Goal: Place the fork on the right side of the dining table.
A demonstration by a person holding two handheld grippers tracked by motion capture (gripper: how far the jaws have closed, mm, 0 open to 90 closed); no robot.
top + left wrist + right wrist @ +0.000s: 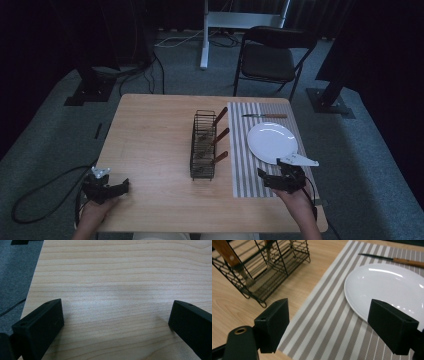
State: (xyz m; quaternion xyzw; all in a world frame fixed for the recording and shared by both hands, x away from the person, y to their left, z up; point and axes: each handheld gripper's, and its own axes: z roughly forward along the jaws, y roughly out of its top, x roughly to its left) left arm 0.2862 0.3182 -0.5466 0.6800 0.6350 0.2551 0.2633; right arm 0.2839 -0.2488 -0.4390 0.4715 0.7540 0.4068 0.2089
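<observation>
Two grippers are idling wide open and empty: the right gripper [276, 179] is hovering over the striped placemat [243, 170], the left gripper [111, 188] over bare table [150, 135]. Sitting nearest the right one is the white plate [387, 287], at about one o'clock from its jaws. The wire rack [203, 145] is lying toward ten o'clock, its wooden-handled cutlery [220, 136] leaning toward the mat.

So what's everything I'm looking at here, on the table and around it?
Table: one, light wood, centre.
Wire rack: one, black, mid-table, beside the mat.
Wooden-handled utensils: three, brown handles, leaning out of the rack.
Placemat: one, grey and white stripes, right side of table.
Plate: one, white, on the mat.
Knife: one, brown handle, on the mat beyond the plate.
Folding chair: one, black, behind the table.
Left gripper: black, open, table's near left edge.
Right gripper: black, open, over the mat's near end.
</observation>
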